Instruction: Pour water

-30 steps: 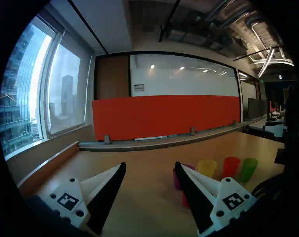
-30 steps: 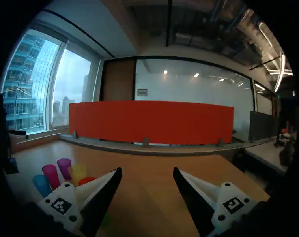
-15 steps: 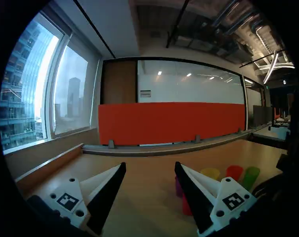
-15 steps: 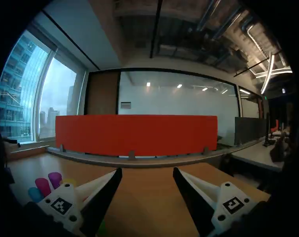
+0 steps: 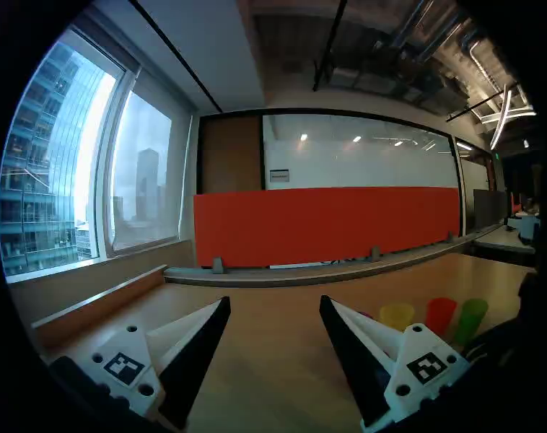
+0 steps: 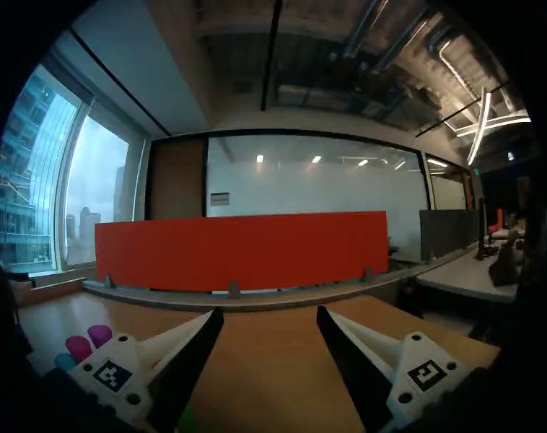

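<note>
Small plastic cups stand on the wooden table (image 5: pixel 273 346). In the left gripper view a yellow cup (image 5: pixel 397 316), a red cup (image 5: pixel 440 315) and a green cup (image 5: pixel 472 320) line up at the right, beyond the right finger. My left gripper (image 5: pixel 273 317) is open, nothing between its fingers. In the right gripper view a purple cup (image 6: pixel 99 335), a pink cup (image 6: pixel 78 347) and a blue cup (image 6: pixel 64 359) peek out at the lower left, behind the left finger. My right gripper (image 6: pixel 269 325) is open and empty, pointing over the table (image 6: pixel 273 361).
An orange divider panel (image 5: pixel 324 224) runs along the table's far edge on a metal rail. Tall windows (image 5: pixel 57 195) line the left wall. A neighbouring desk (image 6: pixel 461 274) with dark objects lies to the right. A glass wall stands behind the divider.
Both gripper views have tilted upward and swung slightly, so the cups sit lower and nearer the frame edges. Several cups have slipped behind the fingers. Both grippers stay open.
</note>
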A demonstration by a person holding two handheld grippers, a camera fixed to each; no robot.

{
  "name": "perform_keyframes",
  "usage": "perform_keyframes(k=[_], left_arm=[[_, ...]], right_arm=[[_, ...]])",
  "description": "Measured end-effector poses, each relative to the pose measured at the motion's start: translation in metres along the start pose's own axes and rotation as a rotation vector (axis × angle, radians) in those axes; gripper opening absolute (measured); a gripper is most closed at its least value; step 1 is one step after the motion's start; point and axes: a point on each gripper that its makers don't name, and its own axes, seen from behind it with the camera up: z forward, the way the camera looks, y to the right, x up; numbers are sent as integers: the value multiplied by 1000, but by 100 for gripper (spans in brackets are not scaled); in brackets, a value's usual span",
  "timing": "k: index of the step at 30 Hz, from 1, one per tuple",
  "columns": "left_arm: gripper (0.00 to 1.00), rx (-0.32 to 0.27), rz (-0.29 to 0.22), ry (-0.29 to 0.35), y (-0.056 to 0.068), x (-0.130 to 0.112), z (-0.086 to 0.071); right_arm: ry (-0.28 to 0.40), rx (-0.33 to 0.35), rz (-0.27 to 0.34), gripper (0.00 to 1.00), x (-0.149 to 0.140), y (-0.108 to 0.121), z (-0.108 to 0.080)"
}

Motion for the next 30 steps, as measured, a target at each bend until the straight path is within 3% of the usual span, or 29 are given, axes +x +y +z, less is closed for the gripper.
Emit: perform_keyframes(k=[12,23,30], left_arm=[[92,37,31,11,-4,-19,-4],[92,33,27,3,0,-41,0],[92,28,-4,-9,0,-54,2]], right_arm=[[-17,-20,-11,100,-3,7,-5],[-17,-27,-23,100,0,9,-10],[-12,-22,-25,100,3,7,-11]])
